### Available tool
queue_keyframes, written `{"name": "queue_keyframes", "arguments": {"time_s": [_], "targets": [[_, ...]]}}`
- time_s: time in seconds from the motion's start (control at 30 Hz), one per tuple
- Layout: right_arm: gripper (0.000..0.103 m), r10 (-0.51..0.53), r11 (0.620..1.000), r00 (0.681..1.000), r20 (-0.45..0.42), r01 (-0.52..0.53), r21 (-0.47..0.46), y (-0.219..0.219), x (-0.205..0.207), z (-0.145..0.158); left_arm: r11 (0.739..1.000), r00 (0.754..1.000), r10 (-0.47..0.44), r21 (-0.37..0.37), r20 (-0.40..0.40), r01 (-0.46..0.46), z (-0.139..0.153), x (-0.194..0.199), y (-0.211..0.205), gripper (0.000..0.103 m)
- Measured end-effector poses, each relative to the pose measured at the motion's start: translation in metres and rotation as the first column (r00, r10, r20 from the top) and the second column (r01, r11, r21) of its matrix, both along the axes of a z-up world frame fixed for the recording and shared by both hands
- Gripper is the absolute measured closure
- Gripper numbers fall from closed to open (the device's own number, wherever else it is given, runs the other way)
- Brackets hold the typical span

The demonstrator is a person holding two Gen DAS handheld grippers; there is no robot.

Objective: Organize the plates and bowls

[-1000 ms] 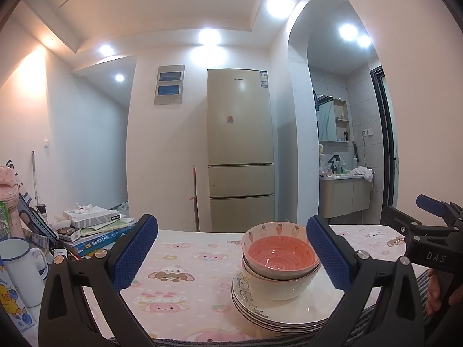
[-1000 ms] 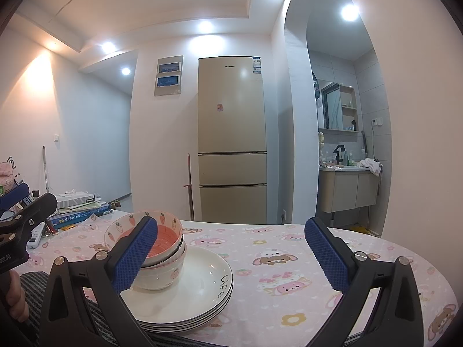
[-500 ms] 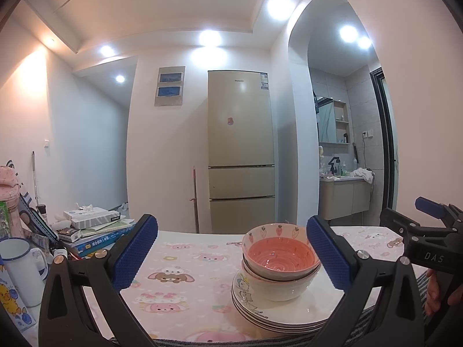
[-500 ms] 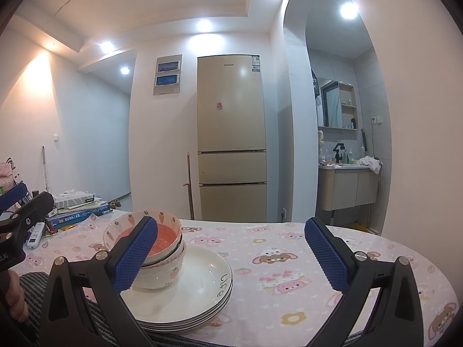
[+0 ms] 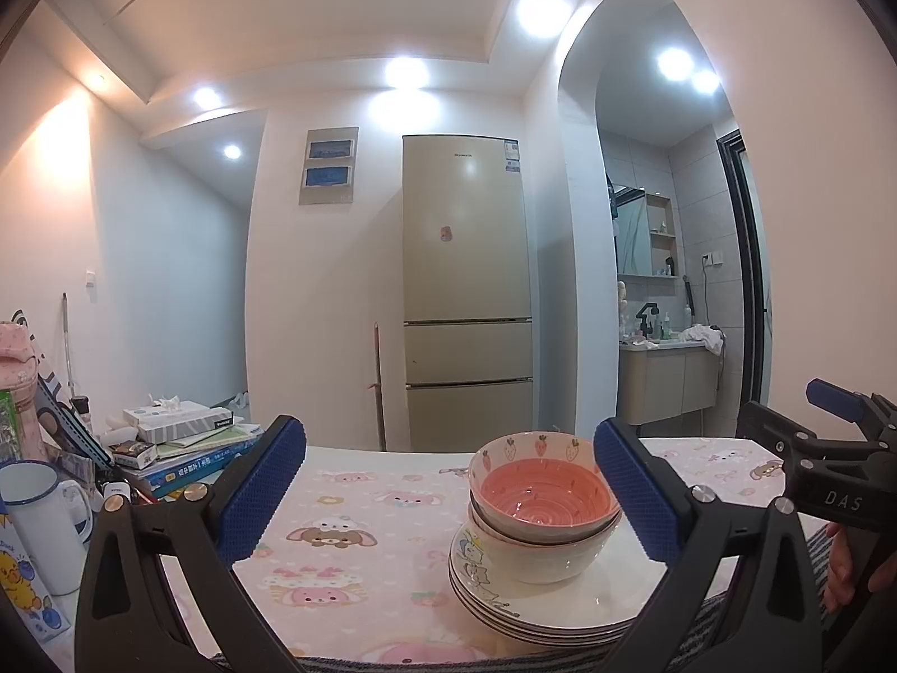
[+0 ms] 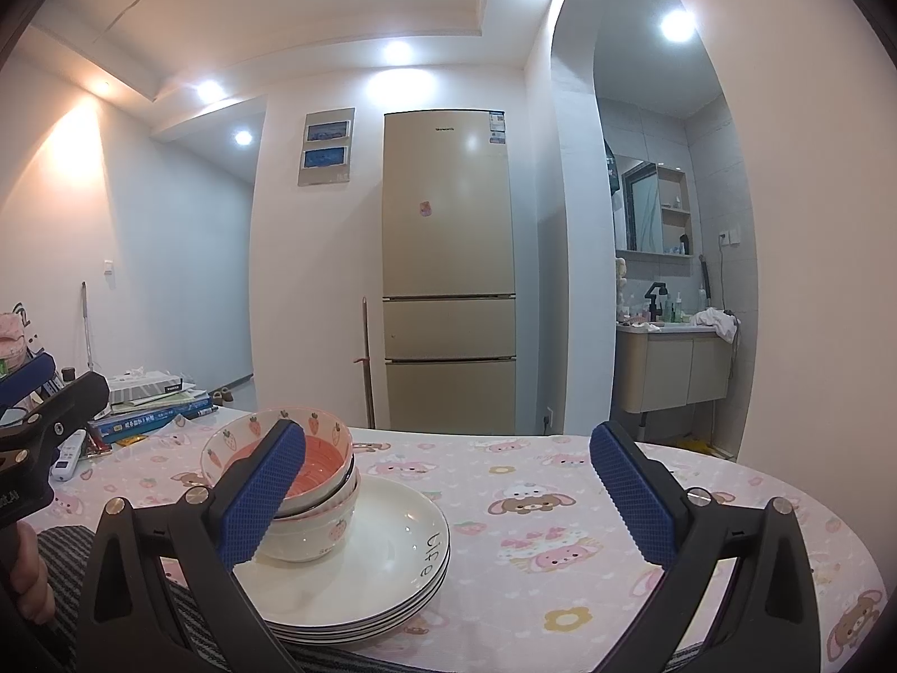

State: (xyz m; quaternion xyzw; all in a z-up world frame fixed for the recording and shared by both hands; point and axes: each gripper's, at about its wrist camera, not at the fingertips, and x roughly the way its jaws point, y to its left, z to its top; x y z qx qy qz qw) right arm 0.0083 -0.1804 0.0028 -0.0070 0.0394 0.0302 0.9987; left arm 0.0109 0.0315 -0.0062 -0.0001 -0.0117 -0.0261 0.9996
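Observation:
A stack of white plates (image 5: 583, 600) sits near the table's front edge, also in the right wrist view (image 6: 392, 555). Stacked bowls stand on it; the top bowl (image 5: 541, 496) has a pink inside and carrot and strawberry prints, also in the right wrist view (image 6: 319, 448). A white bowl (image 5: 538, 552) sits under it. My left gripper (image 5: 448, 496) is open and empty, held back from the stack, which lies toward its right finger. My right gripper (image 6: 448, 496) is open and empty, with the stack behind its left finger.
The table wears a pink cartoon cloth (image 5: 364, 538). A white mug (image 5: 42, 521), books and a tissue box (image 5: 179, 420) crowd the left end. A remote (image 6: 67, 451) lies at the left. A striped cloth (image 6: 61, 566) lies at the front edge. A fridge (image 5: 465, 331) stands behind.

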Motion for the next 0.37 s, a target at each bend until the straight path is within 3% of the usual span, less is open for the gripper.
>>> {"name": "queue_keyframes", "arguments": {"time_s": [0.37], "targets": [[0.000, 0.000, 1.000, 1.000, -0.001, 0.000, 0.000, 0.0003, 0.0001, -0.0004, 1.000, 1.000, -0.001, -0.001, -0.002, 0.001, 0.0004, 0.0000, 0.0003, 0.000]]}}
